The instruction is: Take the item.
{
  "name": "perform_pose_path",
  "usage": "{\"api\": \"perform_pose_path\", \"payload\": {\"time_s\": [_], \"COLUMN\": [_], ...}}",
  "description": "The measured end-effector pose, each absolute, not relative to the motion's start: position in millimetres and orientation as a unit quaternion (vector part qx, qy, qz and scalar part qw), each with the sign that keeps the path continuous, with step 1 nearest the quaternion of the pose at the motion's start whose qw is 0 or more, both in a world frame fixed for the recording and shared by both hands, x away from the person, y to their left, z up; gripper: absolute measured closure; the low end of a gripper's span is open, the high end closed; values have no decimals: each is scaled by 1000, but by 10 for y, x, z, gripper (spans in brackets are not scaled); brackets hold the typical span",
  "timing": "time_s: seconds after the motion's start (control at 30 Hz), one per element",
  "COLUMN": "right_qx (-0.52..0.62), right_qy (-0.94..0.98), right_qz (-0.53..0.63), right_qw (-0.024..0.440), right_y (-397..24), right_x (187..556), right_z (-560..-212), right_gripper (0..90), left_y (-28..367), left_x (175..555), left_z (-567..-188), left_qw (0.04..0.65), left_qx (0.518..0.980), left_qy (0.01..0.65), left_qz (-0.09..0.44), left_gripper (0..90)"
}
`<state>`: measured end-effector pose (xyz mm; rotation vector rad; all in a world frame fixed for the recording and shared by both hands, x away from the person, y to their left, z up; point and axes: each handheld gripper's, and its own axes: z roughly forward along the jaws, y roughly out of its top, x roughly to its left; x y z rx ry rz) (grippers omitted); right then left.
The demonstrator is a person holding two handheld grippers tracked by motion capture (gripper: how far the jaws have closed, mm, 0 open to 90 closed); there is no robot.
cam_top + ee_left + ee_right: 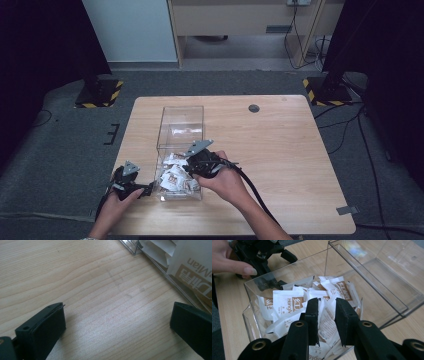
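A clear plastic box (182, 108) lies on the wooden table (280, 150), and its near compartment holds several white and brown sachets (174, 180). My right gripper (187, 169) hangs over that compartment. In the right gripper view its jaws (327, 303) stand a narrow gap apart just above the sachets (287, 302), pressing on none; the gripper is open. My left gripper (148, 189) rests on the table at the box's left wall. It (117, 315) is wide open over bare wood, with the box wall (155, 263) and a sachet (195, 267) just ahead.
The box's far compartment (387, 270) holds nothing. A round cable grommet (254, 108) sits near the table's far edge. A black cable (255, 192) trails from my right gripper toward the front edge. Bare wood (290, 175) stretches to the right of the box.
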<state>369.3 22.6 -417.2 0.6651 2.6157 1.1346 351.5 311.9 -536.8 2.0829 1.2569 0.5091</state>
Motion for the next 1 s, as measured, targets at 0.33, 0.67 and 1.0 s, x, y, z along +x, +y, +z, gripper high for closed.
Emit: {"api": "perform_pose_path", "payload": {"time_s": [0.33, 0.67, 1.0], "right_qx": [220, 222, 216], "right_qy": [896, 903, 902], "right_qz": [374, 356, 363], "right_qw": [99, 97, 93], "right_y": [333, 382, 347], "right_x": [3647, 3686, 3689], "right_z": [-4314, -4426, -4390], "right_gripper": [727, 787, 900], "left_y": [3119, 3118, 3119], "left_x": [3515, 3515, 3516], "left_z": [-5368, -5369, -5369], "left_qw": [322, 322, 322], "left_qx": [793, 793, 793], "left_qy": [479, 479, 479], "left_qz": [194, 194, 194], "left_gripper": [0, 0, 0]}}
